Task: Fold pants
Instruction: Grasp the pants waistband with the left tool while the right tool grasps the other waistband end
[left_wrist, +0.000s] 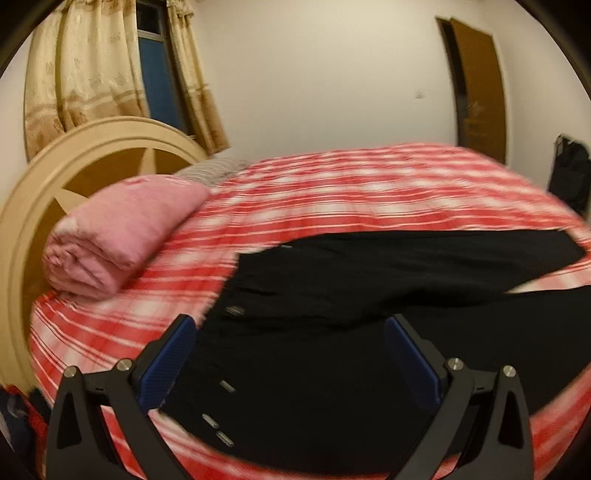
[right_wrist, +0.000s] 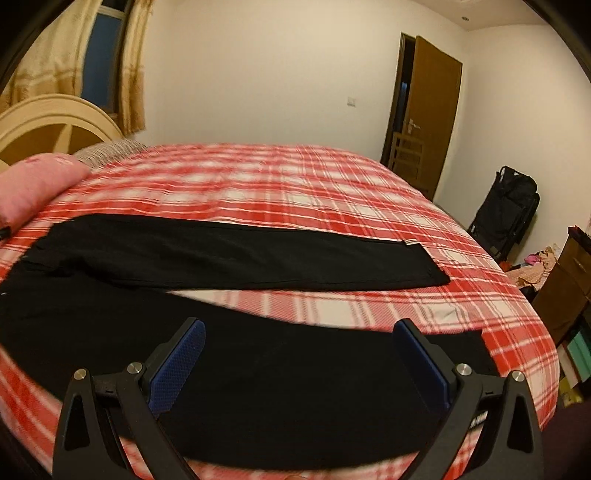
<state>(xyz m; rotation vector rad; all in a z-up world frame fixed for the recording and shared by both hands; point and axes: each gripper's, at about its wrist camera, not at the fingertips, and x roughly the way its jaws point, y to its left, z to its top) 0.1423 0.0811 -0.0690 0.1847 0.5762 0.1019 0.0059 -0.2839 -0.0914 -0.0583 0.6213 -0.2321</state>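
Black pants (left_wrist: 369, 295) lie spread flat on the bed (left_wrist: 332, 177), which carries a red-and-white plaid cover. In the left wrist view the waist end fills the frame from 6 to 4 o'clock, with small pale marks along its left edge; one leg runs out toward 3 o'clock. In the right wrist view the pants (right_wrist: 221, 254) show two legs apart: the far leg stretches from 9 o'clock to its hem near 3 o'clock, the near leg lies across 6 o'clock beneath the claw, a wedge of plaid bed (right_wrist: 332, 306) between them.

Left gripper (left_wrist: 288, 354): jaws wide open, blue pads facing, nothing held. It hovers over the waist; contact with the cloth cannot be determined.

Right gripper (right_wrist: 299, 354): jaws wide open, nothing held, positioned over the near leg.

A folded pink blanket (left_wrist: 122, 236) sits on the bed at 9 o'clock in the left view, near the headboard (left_wrist: 44, 184). A black bag (right_wrist: 506, 210) stands on the floor at 3 o'clock in the right view; its contents are not visible. The door (right_wrist: 432, 110) at 1 o'clock stands ajar. The left view is motion-blurred.
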